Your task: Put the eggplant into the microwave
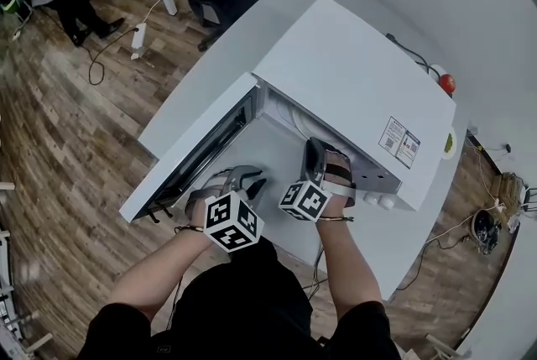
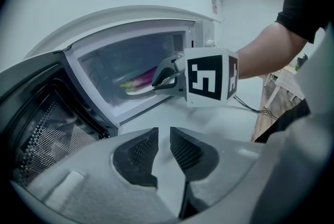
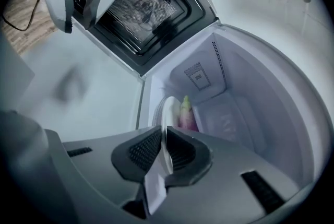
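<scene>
White microwave (image 1: 352, 90) on the counter (image 1: 226, 48), door (image 1: 200, 159) swung wide. Inside its cavity we note the eggplant (image 3: 186, 113), purple with a green tip, lying on a white plate (image 3: 169, 110). Our right gripper (image 3: 164, 140) has its fingers clenched on that plate's rim. Left gripper (image 2: 163, 137), before the microwave, has its fingers barely parted and empty.

The microwave (image 1: 352, 73) is white, its door mesh (image 3: 151, 3) black; the eggplant (image 3: 187, 116) is purple, green-tipped; the plate (image 3: 169, 113) white; the marker cube (image 2: 209, 78) black-and-white squared; the floor (image 1: 67, 140) wood-grained brown
</scene>
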`<state>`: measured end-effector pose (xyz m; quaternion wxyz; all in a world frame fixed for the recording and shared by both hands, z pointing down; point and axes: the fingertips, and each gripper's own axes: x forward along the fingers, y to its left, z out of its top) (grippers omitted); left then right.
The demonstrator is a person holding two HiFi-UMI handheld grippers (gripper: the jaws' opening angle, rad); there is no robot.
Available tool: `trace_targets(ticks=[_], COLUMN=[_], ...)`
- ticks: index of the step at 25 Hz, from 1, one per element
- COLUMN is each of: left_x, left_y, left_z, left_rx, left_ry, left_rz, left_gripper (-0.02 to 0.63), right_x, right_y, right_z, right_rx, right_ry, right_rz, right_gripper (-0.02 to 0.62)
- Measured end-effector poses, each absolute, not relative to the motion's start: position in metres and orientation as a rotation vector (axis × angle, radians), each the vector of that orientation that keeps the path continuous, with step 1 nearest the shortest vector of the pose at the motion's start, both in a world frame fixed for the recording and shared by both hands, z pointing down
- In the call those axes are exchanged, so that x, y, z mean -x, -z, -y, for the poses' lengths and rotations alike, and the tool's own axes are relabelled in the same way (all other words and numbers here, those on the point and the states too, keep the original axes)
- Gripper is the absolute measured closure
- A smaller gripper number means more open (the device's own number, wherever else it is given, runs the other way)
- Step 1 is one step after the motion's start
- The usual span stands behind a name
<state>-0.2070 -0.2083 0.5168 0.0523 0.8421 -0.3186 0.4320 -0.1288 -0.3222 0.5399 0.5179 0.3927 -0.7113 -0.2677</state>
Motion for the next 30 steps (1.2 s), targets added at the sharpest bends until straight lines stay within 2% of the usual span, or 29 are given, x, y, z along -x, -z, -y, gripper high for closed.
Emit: trace_targets(ticks=[17, 30], left_x=[0.209, 0.207], left_y=[-0.512, -0.480], left_z=[0.213, 0.191], left_rx=[-2.562, -2.600], left_ry=[-1.293, -1.184], left_rz=[0.966, 0.993], left_gripper=[0.531, 0.531], right_x=[0.125, 0.129], right_y=[-0.544, -0.505], right_z=[0.337, 0.303], right_rx=[-0.975, -1.048], right_ry=[0.568, 0.496], right_rz=[1.718, 1.852], right_gripper=[0.551, 0.540])
